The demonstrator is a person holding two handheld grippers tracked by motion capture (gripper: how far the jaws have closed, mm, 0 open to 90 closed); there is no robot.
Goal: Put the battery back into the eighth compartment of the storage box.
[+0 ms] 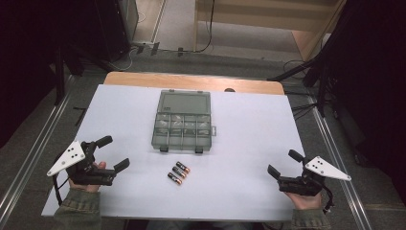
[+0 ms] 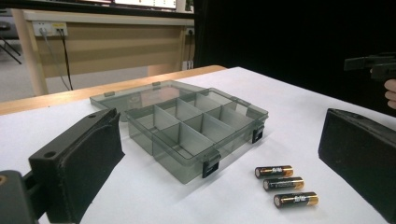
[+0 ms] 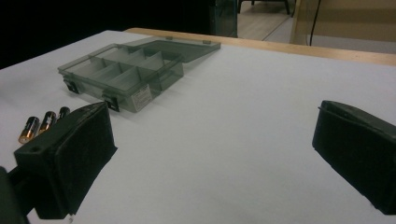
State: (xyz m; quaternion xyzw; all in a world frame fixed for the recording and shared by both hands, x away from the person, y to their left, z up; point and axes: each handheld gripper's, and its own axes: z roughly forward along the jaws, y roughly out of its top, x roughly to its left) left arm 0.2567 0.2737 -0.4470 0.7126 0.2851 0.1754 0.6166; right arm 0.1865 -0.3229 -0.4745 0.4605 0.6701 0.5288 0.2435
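A smoky transparent compartment box (image 1: 182, 130) lies mid-table with its lid (image 1: 185, 102) folded flat behind it; its several compartments look empty. Three AA batteries (image 1: 178, 173), black with copper ends, lie side by side just in front of the box. My left gripper (image 1: 113, 152) rests at the near left, open and holding nothing, facing the box (image 2: 196, 133) and batteries (image 2: 282, 184). My right gripper (image 1: 284, 163) sits at the near right, also open and holding nothing. From there the box (image 3: 121, 74) and batteries (image 3: 44, 122) lie off to its left.
A white sheet (image 1: 249, 124) covers the table, with a wooden edge (image 1: 191, 81) showing at the far side. Bare sheet lies between each gripper and the batteries. Dark stands and cables line the floor on both sides.
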